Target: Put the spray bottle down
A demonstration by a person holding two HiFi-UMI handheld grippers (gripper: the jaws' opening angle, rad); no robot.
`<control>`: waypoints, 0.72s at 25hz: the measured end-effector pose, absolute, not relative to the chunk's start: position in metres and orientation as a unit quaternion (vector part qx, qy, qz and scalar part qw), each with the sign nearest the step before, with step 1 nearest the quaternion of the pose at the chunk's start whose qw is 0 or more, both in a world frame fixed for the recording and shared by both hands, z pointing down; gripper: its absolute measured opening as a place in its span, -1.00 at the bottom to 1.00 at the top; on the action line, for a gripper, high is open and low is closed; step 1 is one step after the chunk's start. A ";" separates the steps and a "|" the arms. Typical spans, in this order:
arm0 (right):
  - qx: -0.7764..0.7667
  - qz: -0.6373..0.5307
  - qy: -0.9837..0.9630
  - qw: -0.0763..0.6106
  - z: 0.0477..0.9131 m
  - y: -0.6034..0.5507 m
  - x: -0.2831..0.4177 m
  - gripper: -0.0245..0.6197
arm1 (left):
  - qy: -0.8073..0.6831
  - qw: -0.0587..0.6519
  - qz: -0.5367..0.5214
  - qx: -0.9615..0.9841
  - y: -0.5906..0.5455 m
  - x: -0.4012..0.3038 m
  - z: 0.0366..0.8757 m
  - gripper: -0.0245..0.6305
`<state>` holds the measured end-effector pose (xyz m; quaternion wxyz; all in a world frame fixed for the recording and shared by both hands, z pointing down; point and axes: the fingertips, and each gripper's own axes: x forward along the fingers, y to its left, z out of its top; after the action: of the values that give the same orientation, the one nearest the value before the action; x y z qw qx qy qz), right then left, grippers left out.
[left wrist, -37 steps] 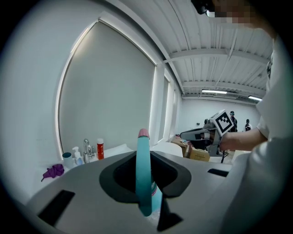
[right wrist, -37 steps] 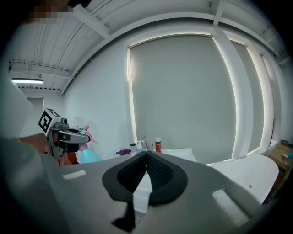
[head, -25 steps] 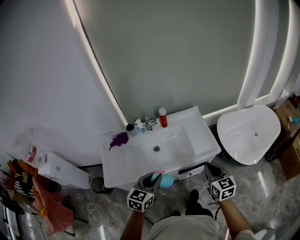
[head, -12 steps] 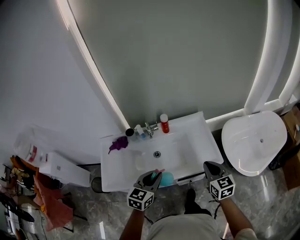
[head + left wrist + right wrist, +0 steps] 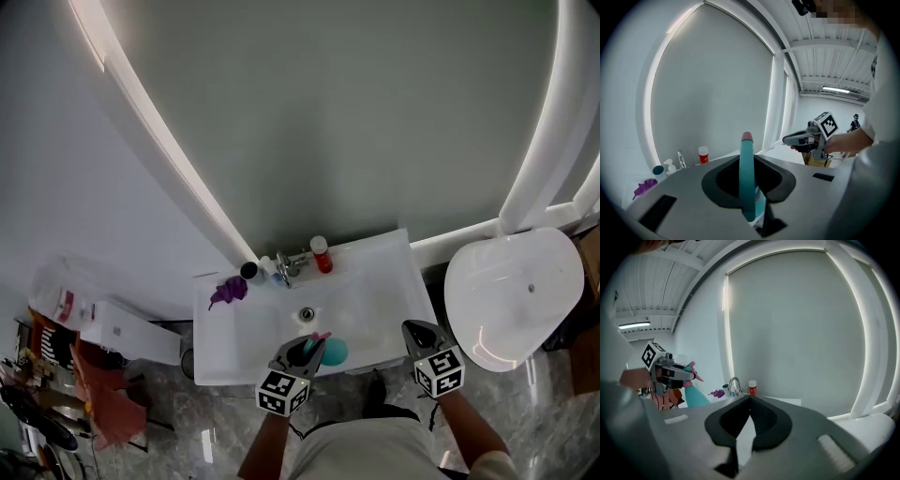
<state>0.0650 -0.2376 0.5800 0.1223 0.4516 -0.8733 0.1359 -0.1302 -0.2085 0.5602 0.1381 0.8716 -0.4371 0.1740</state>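
Left gripper [image 5: 309, 347] is clamped on the upper part of the teal plastic spray bottle with pink trigger [image 5: 334, 353]. The bottle hangs roughly upright in the air at the front rim of the white rectangular ceramic washbasin [image 5: 398, 272], not down yet. Right gripper [image 5: 415, 330] is closed with nothing in it, at the basin's front right corner.

My call: aim for a flat ledge, not the sloped bowl. The basin's right-hand ledge looks bare; the back ledge is crowded by the chrome tap [image 5: 286, 267] and the red white-capped bottle [image 5: 321, 254]. Hold the bottle vertical, lower until the base sits flat, then release and back straight out so the jaws don't clip the trigger.
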 end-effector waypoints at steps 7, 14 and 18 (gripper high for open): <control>0.425 0.145 -0.884 0.133 0.599 -0.280 0.082 -0.89 | -0.439 0.121 0.195 0.869 -0.259 -0.094 0.568 -0.73; 0.407 0.156 -0.888 0.145 0.614 -0.309 0.088 -0.89 | -0.441 0.124 0.202 0.866 -0.306 -0.076 0.579 -0.73; 0.409 0.164 -0.886 0.145 0.619 -0.318 0.093 -0.89 | -0.430 0.125 0.210 0.869 -0.322 -0.063 0.585 -0.73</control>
<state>0.0934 -0.3183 0.6188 0.1454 0.4089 -0.8858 0.1644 -0.0629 -0.3218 0.5854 0.1250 0.8690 -0.4302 0.2101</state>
